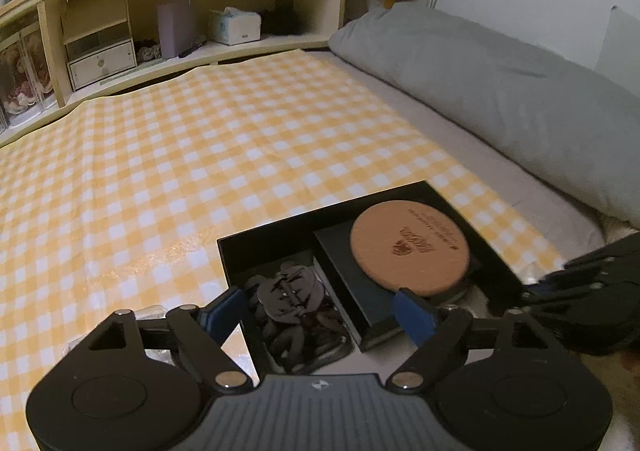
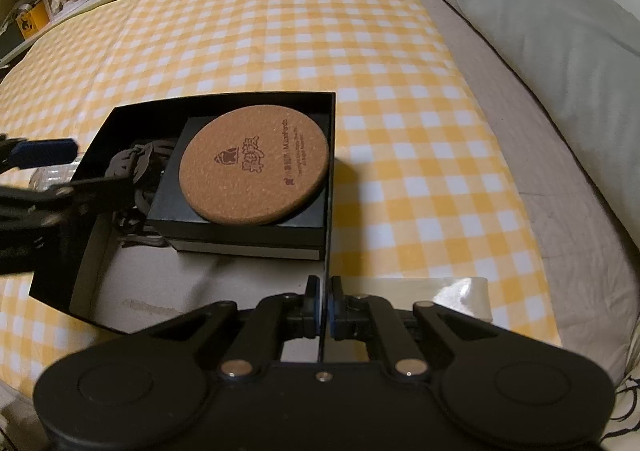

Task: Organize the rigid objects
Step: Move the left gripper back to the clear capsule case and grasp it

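At the near wall of the black box (image 2: 224,103) on the checked cloth (image 2: 400,155), my right gripper (image 2: 325,307) pinches the thin rim to steady it. My left gripper (image 1: 320,311) hangs wide and empty over the dark pieces (image 1: 288,295). Beyond, the cork coaster (image 2: 254,165) rests atop a smaller box (image 2: 248,239); I should hold firm and withdraw cleanly.

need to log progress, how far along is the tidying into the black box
Done: the cork coaster lies on a small black case inside the black box, beside dark leaf-shaped pieces. In hand: the right gripper is shut on the box's wall; the left gripper is open and empty above the box. Left: nothing loose shows on the checked cloth.
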A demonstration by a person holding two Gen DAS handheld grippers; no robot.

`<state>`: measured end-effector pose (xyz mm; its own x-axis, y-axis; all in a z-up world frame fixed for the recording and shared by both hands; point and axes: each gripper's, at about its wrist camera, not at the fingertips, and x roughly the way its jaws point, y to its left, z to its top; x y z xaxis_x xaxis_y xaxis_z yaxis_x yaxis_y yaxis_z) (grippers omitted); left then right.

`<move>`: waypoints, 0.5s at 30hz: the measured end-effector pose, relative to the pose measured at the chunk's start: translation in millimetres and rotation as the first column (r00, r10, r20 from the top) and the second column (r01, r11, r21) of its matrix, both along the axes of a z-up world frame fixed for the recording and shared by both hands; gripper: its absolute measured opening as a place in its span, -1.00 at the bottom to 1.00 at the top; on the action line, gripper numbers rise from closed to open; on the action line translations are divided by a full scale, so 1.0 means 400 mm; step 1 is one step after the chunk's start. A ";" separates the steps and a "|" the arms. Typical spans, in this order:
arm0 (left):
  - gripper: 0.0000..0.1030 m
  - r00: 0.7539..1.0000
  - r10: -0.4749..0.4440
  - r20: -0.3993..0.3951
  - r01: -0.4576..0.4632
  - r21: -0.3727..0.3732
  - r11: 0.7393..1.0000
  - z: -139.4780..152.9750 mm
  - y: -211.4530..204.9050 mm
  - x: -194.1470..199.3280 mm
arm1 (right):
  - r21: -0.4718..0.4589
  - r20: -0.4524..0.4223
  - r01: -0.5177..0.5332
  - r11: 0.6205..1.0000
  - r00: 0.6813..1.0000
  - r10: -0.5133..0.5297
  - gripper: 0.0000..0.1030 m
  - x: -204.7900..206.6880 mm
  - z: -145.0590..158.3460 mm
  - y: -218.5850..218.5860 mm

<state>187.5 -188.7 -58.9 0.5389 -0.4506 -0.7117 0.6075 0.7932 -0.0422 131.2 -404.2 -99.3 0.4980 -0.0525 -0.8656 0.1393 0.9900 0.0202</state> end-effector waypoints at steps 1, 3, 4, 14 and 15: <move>0.70 1.000 0.000 0.001 0.000 -0.010 1.000 0.008 0.007 -0.009 | 0.004 0.003 0.003 1.000 1.000 -0.003 -0.91 -0.001 0.001 -0.005; 0.76 1.000 0.002 0.005 -0.002 -0.028 1.000 0.022 0.022 -0.028 | 0.010 0.008 0.009 1.000 1.000 -0.009 -0.91 -0.005 0.005 -0.009; 0.78 1.000 0.005 0.007 -0.005 -0.035 0.999 0.028 0.029 -0.038 | 0.010 0.012 0.011 1.000 1.000 -0.011 -0.90 -0.007 0.007 -0.010; 0.79 1.000 0.028 -0.010 -0.029 -0.073 0.997 0.056 0.116 -0.124 | 0.057 0.053 0.039 0.998 0.998 -0.042 -0.90 -0.030 0.030 -0.024; 0.79 0.999 0.030 -0.011 -0.030 -0.074 0.997 0.060 0.126 -0.129 | 0.060 0.058 0.040 0.997 0.997 -0.043 -0.90 -0.031 0.033 -0.025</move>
<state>136.0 -138.2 -35.1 0.5463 -0.4859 -0.6822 0.5826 0.8056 -0.1072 118.7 -414.0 -86.1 0.5467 -0.0236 -0.8370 0.1769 0.9803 0.0879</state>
